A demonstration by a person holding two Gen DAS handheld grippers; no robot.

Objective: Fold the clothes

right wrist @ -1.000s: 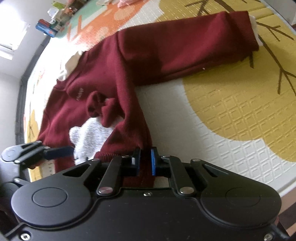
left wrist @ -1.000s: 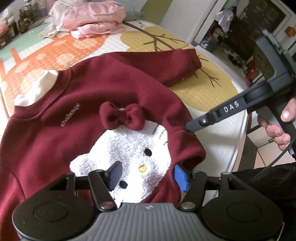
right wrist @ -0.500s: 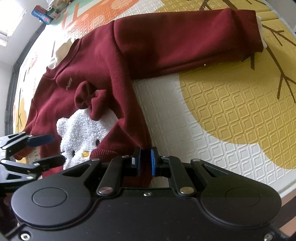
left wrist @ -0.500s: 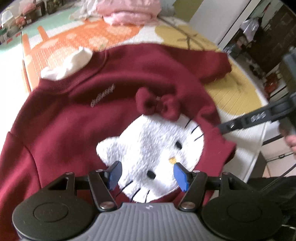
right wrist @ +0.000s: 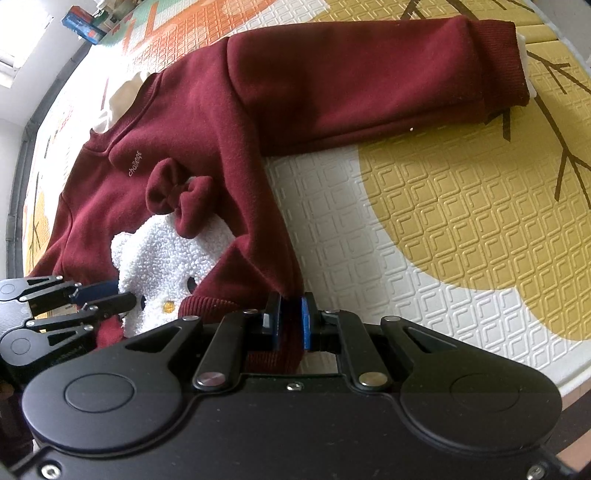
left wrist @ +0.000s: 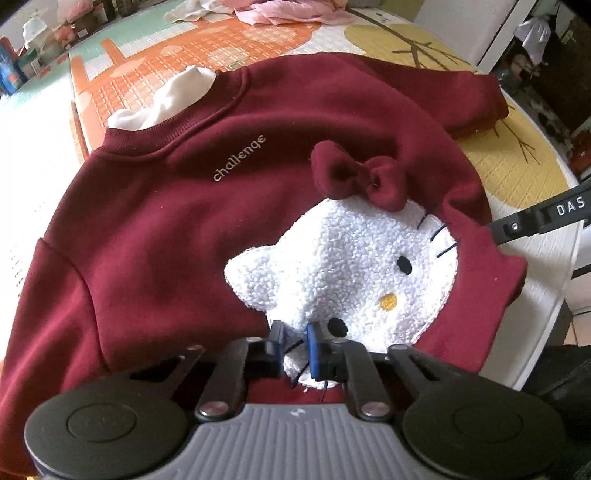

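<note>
A maroon sweatshirt [left wrist: 177,236] with a white fluffy cat face [left wrist: 354,273] and a maroon bow [left wrist: 360,179] lies front up on a patterned mat. My left gripper [left wrist: 295,345] is shut on the lower hem, pinching the fluffy patch's bottom edge. My right gripper [right wrist: 290,321] is shut on the sweatshirt [right wrist: 192,110] at its right hem corner; its finger [left wrist: 517,229] shows at the right of the left wrist view. One sleeve [right wrist: 369,81] lies stretched across the mat. The left gripper [right wrist: 107,299] also shows at the left of the right wrist view.
The foam mat [right wrist: 461,206] has yellow, white and orange patches. A heap of pink and white clothes [left wrist: 280,13] lies at its far end. Small boxes and clutter [left wrist: 22,62] stand at the far left. The mat's edge [left wrist: 550,317] drops off at the right.
My left gripper has moved in to the lower hem and closed on it; it was open before. The right gripper has kept its hold on the hem corner.
</note>
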